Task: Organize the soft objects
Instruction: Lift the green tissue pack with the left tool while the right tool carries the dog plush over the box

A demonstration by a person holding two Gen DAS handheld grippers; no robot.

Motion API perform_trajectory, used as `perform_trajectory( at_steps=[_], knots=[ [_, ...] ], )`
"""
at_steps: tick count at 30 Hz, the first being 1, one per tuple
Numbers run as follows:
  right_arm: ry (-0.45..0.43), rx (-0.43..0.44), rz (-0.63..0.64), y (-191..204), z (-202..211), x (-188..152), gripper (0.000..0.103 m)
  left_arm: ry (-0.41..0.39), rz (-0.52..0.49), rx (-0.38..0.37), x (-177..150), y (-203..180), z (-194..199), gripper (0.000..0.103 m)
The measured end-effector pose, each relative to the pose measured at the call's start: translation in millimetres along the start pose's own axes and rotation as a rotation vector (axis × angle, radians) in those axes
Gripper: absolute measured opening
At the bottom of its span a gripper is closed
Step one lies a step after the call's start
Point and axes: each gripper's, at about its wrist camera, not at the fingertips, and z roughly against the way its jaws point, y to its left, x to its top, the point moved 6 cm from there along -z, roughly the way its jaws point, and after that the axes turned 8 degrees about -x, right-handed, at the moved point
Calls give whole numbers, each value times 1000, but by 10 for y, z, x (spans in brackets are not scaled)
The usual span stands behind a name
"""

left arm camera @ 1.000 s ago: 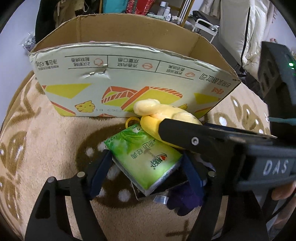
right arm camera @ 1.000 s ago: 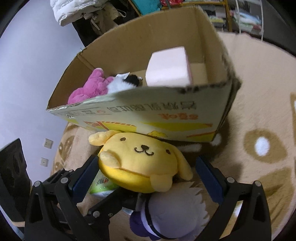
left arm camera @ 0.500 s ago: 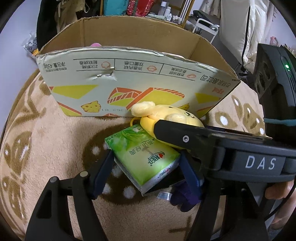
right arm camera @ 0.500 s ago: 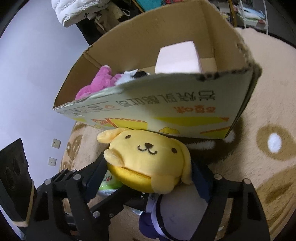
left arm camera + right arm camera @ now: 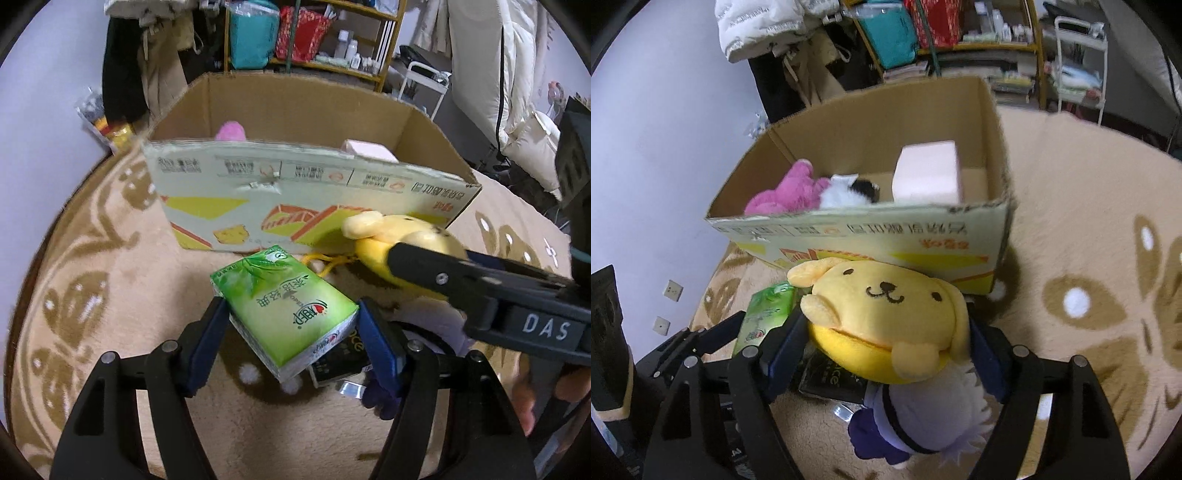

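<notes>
Two grips: left hand-held gripper (image 5: 291,332) clamps green tissue pack (image 5: 284,310); right hand-held gripper (image 5: 886,350), closing, squeezes yellow plush (image 5: 886,317).

A beige rug (image 5: 1071,206) with brown patterns covers the floor; a shelf (image 5: 332,62) of clutter stands behind; a white cart (image 5: 1080,59) beside it.

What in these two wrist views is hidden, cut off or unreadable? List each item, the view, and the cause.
- Cardboard box floor: left view, near wall blocks it.
- Pink plush: left view, only its top clears the wall.
- Dark packet: right view, yellow dog plush covers it.
- Purple-and-white plush: right view, face hidden.
</notes>
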Motion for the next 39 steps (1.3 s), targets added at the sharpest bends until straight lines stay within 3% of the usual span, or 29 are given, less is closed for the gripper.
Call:
perform_trajectory(
  at_steps=[5, 15, 25, 31, 39],
  knots=[
    [-81, -64, 20, -49, 293, -8, 85, -67, -12, 43, 38, -17, 182, 69],
    [-266, -169, 68, -45, 842, 76, 84, -274, -16, 146, 179, -9, 658, 69],
    [-426, -177, 91, 109, 1184, 191, 84, -489, -67, 262, 368, -75, 1133, 69],
    [-514, -183, 96, 162, 1318, 285, 84, -573, -104, 296, 491, -123, 1280, 69],
    [-574, -207, 103, 194, 1338, 486, 85, -624, -150, 318, 698, -184, 1287, 69]
  ],
)
